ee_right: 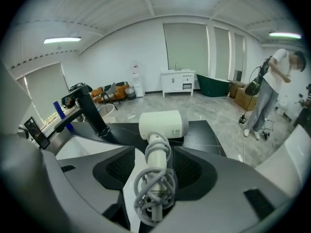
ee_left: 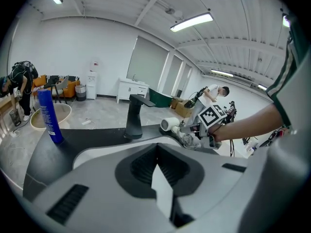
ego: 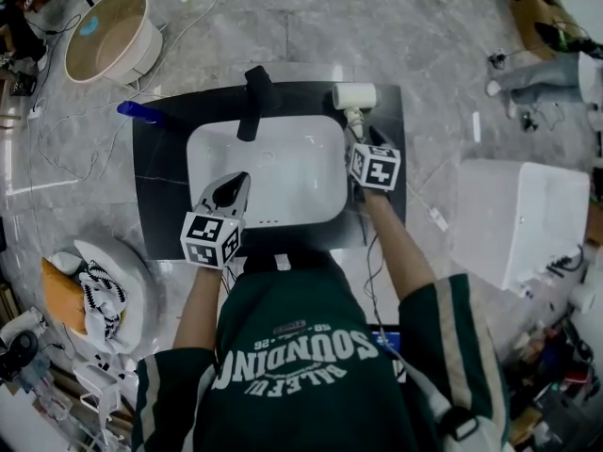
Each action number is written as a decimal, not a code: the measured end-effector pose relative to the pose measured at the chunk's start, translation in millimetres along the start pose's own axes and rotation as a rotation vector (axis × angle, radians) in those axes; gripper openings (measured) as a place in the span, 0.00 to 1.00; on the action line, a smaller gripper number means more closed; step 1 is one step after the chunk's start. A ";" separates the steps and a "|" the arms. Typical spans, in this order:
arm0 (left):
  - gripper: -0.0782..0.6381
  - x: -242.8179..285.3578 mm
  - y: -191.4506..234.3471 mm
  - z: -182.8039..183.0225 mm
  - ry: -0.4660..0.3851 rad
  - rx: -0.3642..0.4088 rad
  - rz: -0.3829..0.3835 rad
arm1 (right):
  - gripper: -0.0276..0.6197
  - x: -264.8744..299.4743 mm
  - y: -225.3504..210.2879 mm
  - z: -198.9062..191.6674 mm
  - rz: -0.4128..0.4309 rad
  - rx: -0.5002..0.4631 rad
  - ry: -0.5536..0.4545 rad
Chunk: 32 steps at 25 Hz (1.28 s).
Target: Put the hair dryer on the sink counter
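The white hair dryer [ego: 354, 96] lies at the back right corner of the black sink counter [ego: 160, 186], its head resting on the top. Its handle [ee_right: 156, 161], wound with grey cord, runs back between the jaws of my right gripper [ego: 361, 139], which is shut on it. My left gripper [ego: 233, 188] hovers over the front left of the white basin [ego: 283, 177], shut with nothing in it. In the left gripper view the hair dryer [ee_left: 167, 125] shows beyond the black faucet [ee_left: 133, 118].
The black faucet [ego: 254, 102] stands behind the basin, and a blue bottle [ego: 141, 112] stands at the counter's back left. A round tub [ego: 108, 36] sits on the floor to the far left and a white box [ego: 518, 219] to the right. Cables lie across the floor.
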<state>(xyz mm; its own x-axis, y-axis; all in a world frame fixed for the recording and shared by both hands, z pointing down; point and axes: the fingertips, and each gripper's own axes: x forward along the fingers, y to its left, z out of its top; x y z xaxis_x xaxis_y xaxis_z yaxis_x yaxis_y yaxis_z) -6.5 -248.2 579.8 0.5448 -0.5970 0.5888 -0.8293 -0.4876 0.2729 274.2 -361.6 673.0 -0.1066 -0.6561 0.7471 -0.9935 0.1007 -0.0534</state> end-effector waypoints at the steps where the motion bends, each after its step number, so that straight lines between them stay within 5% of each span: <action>1: 0.11 -2.9 1.0 0.1 -0.006 0.006 -0.002 | 0.39 -5.5 2.3 0.7 -0.008 -0.002 -0.013; 4: 0.11 -14.8 3.0 0.9 -0.026 0.024 -0.008 | 0.38 -25.2 13.6 1.2 -0.028 -0.023 -0.059; 12: 0.11 -50.1 10.1 5.2 -0.085 0.064 -0.008 | 0.07 -74.2 63.7 -12.2 -0.016 -0.096 -0.150; 19: 0.11 -78.3 17.1 10.0 -0.132 0.100 -0.003 | 0.05 -110.4 109.3 -27.1 0.070 -0.110 -0.199; 32: 0.11 -127.7 23.5 20.9 -0.213 0.157 -0.011 | 0.04 -204.5 184.9 16.2 0.170 -0.127 -0.461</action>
<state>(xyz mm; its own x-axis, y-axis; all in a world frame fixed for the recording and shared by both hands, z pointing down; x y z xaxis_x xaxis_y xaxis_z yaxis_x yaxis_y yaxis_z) -93.0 -196.7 495.1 0.5812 -0.7038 0.4085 -0.8029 -0.5777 0.1471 111.7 -220.9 499.6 -0.3011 -0.8815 0.3636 -0.9510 0.3057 -0.0465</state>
